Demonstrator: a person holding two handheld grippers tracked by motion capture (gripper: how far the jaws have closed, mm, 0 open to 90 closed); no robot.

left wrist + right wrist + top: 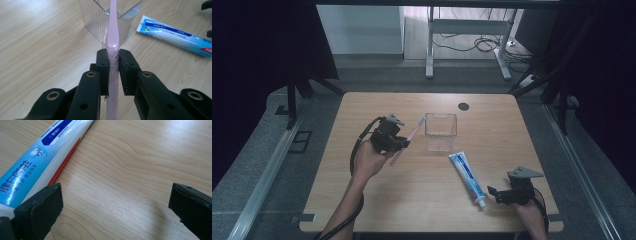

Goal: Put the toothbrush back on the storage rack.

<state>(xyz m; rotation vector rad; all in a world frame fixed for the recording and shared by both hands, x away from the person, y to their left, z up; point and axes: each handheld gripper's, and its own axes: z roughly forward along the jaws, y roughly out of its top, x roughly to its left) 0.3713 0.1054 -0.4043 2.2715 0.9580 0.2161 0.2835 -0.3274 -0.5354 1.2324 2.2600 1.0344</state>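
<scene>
Pink toothbrush (pixel 111 37) is being clenched by the left gripper (pixel 113 65), angling toward the clear plastic cup (pixel 441 131) mid-table, likely for dropping in, which calls for tipping it upright over the rim. The right gripper (pixel 115 202) is resting with jaws spread and empty beside the toothpaste tube (pixel 467 172).

Surroundings lying dim around the evenly lit light wooden worktop (pixel 422 200) | glare shining on the pink plastic toothbrush (pixel 112 47) | near black claws blurring
</scene>
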